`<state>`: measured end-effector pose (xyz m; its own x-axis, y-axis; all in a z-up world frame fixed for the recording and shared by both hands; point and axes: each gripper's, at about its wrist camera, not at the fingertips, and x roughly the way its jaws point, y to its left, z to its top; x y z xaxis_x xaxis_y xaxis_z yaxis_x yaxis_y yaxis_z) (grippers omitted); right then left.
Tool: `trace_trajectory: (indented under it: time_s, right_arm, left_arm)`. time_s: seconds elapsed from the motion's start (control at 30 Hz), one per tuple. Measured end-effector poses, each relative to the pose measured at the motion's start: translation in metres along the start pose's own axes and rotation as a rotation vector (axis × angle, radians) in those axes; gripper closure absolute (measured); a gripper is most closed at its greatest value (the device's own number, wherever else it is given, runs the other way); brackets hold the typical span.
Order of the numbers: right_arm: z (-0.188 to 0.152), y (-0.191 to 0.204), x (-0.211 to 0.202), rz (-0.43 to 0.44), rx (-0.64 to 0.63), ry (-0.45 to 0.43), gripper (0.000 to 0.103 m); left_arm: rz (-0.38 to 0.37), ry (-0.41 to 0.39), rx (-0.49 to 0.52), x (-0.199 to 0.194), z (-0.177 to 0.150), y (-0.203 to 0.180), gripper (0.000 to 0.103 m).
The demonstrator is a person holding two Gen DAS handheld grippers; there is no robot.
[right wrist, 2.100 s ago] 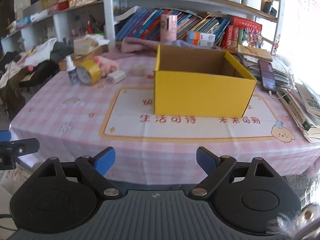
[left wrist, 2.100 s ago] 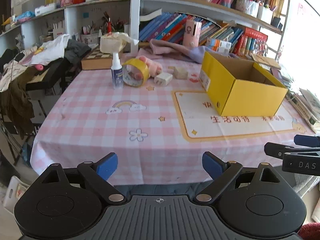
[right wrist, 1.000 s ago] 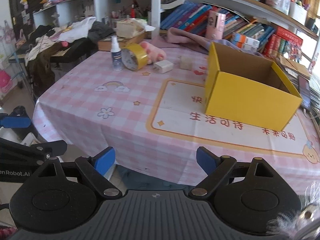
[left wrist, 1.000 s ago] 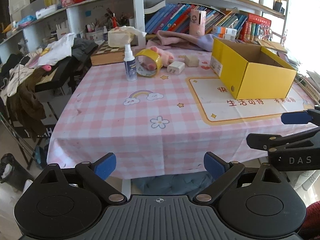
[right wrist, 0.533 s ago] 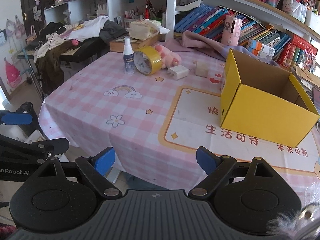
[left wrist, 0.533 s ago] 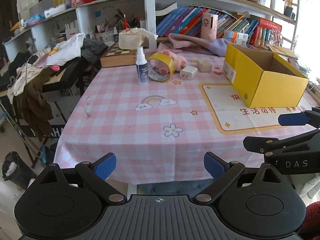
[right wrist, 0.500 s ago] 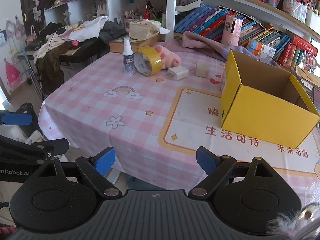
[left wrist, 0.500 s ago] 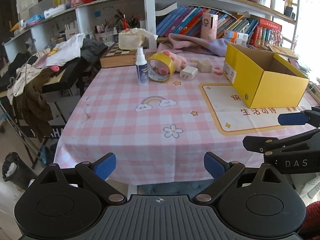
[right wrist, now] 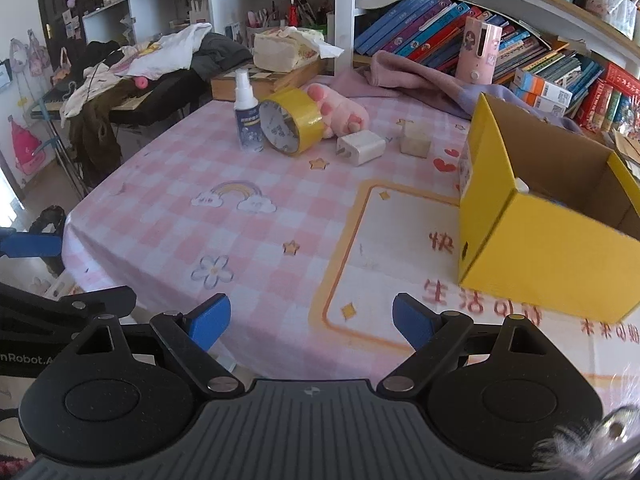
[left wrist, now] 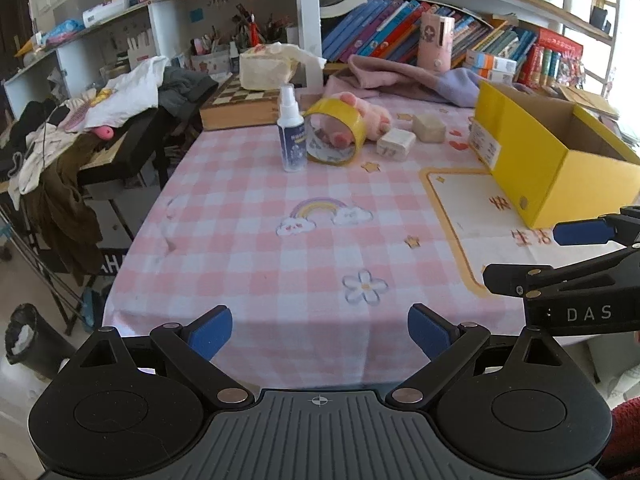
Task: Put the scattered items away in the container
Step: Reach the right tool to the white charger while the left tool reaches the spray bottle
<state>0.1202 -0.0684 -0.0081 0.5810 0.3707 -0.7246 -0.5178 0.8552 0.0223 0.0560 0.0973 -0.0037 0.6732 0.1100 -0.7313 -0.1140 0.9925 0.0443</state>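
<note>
The left gripper [left wrist: 319,332] hangs just off the near edge of the table [left wrist: 320,248], its blue-tipped jaws spread wide with nothing between them. The right gripper [right wrist: 311,322] is over the near edge of the same table, jaws also spread wide and holding nothing. The yellow box [right wrist: 552,236] stands open-topped on the right side of the pink checked cloth, partly on the printed mat [right wrist: 384,264]; something pale and something blue lie inside, too hidden to identify. The scattered items sit together well to the left of the box, toward the far edge of the table. The spray bottle [left wrist: 291,134] stands upright farthest from the box. Just beside it, on the box side, the roll of yellow tape [left wrist: 334,132] rests on its edge, leaning against the pink plush paw [right wrist: 340,114] behind it. The white charger [right wrist: 360,147] lies nearer the box, and the small beige block [right wrist: 415,140] lies between the charger and the box.
</note>
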Motion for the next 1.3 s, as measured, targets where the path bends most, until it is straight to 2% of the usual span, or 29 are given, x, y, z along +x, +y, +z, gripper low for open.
trace_trajectory:
  time_s: [0.37, 0.8, 0.87, 1.0, 1.3]
  right_arm:
    - [0.051, -0.018, 0.049, 0.014, 0.018, -0.004, 0.016]
    - [0.108, -0.046, 0.101, -0.044, 0.094, -0.035, 0.019]
    - [0.116, -0.05, 0.112, -0.052, 0.108, -0.031, 0.019]
    - [0.13, -0.059, 0.137, -0.071, 0.146, -0.007, 0.021]
    - [0.153, -0.076, 0.189, -0.088, 0.178, 0.027, 0.021]
  left_arm:
    - [0.026, -0.055, -0.012, 0.037, 0.048, 0.013, 0.007]
    - [0.05, -0.111, -0.016, 0.09, 0.112, 0.021, 0.008]
    - [0.053, -0.114, -0.023, 0.101, 0.121, 0.023, 0.012]
    - [0.053, -0.108, -0.043, 0.124, 0.133, 0.028, 0.014]
    - [0.038, -0.046, -0.036, 0.173, 0.14, 0.03, 0.034]
